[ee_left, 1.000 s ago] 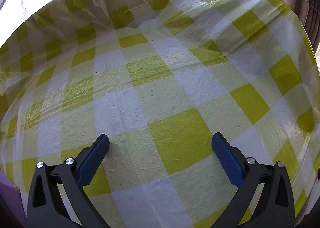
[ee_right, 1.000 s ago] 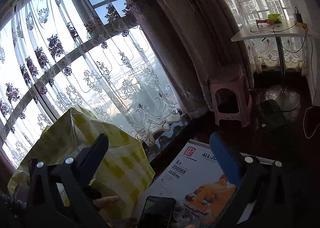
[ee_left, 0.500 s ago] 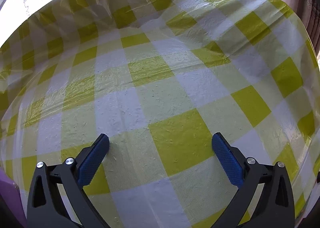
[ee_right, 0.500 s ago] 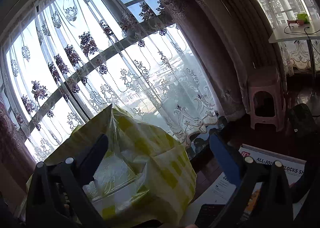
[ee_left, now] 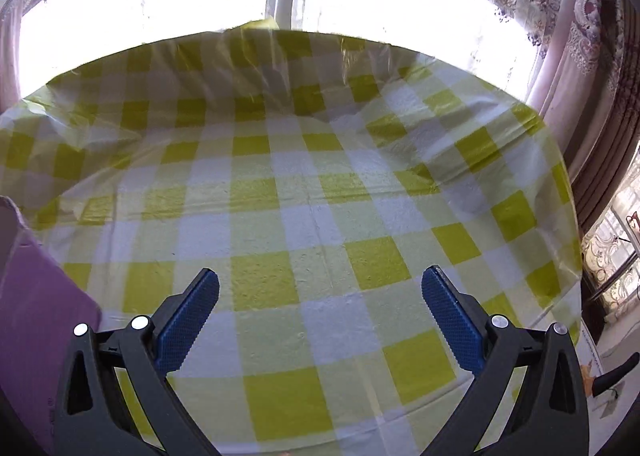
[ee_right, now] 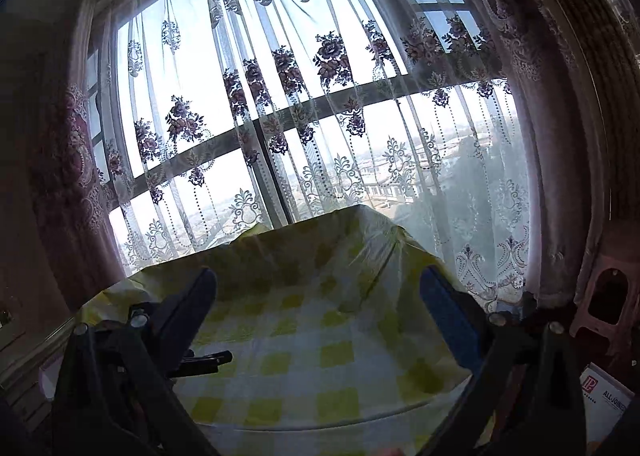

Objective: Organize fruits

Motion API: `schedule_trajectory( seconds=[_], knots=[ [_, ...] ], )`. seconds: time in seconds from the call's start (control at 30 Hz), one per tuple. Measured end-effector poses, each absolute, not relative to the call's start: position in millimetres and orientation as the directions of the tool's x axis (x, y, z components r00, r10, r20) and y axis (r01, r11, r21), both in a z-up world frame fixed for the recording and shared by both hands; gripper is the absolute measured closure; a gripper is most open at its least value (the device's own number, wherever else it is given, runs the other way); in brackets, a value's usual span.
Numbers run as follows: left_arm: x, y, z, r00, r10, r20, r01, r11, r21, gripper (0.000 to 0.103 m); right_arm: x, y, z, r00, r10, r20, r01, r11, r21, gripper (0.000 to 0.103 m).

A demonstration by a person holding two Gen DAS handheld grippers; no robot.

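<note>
No fruit shows in either view. My left gripper (ee_left: 320, 296) hangs open over a table under a yellow-and-white checked cloth (ee_left: 320, 192), with nothing between its blue-padded fingers (ee_left: 188, 308). My right gripper (ee_right: 318, 308) is open too and empty, held higher and level, facing the same checked table (ee_right: 312, 356) from its near side. A black gripper part (ee_right: 204, 361) pokes in at the left of the right wrist view.
A purple box (ee_left: 36, 320) stands at the table's left edge. Behind the table hangs a lace curtain (ee_right: 304, 104) over a big window. A pink stool (ee_right: 608, 304) and a printed carton (ee_right: 604, 396) sit on the floor at the right.
The left gripper has pulled back and tilted up, so the table's far edge and the window now show. The right gripper has swung left from the floor to face the table.
</note>
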State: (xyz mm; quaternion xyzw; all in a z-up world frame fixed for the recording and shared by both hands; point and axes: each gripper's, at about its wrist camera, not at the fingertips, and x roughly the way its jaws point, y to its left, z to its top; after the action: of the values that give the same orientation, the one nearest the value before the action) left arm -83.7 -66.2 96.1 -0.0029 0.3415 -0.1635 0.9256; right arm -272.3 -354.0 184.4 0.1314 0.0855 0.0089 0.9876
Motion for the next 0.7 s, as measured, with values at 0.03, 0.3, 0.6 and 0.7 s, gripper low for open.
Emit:
schedule_trajectory(
  seconds=[0.03, 0.3, 0.6, 0.7],
  knots=[
    [-104, -49, 115, 0.758, -0.293, -0.582, 0.287, 0.952, -0.106, 0.005, -255, -331, 185, 0.98, 0.045, -0.194, -0.002, 0.976, 0.219, 0.001],
    [-195, 74, 178, 0.94, 0.023, -0.342, -0.019, 1.0, 0.015, 0.005, -166, -153, 199, 0.923, 0.265, -0.28, -0.225, 0.96, 0.166, 0.001],
    [-212, 191, 171, 0.775, 0.261, -0.576, -0.285, 0.957, 0.051, 0.004, -128, 29, 192, 0.677, 0.481, -0.557, -0.511, 0.852, 0.114, 0.001],
    [-187, 233, 149, 0.616, 0.241, -0.75, -0.327, 0.945, 0.035, 0.004, -110, 100, 175, 0.56, 0.464, -0.687, -0.58, 0.811, 0.075, 0.001]
  ],
)
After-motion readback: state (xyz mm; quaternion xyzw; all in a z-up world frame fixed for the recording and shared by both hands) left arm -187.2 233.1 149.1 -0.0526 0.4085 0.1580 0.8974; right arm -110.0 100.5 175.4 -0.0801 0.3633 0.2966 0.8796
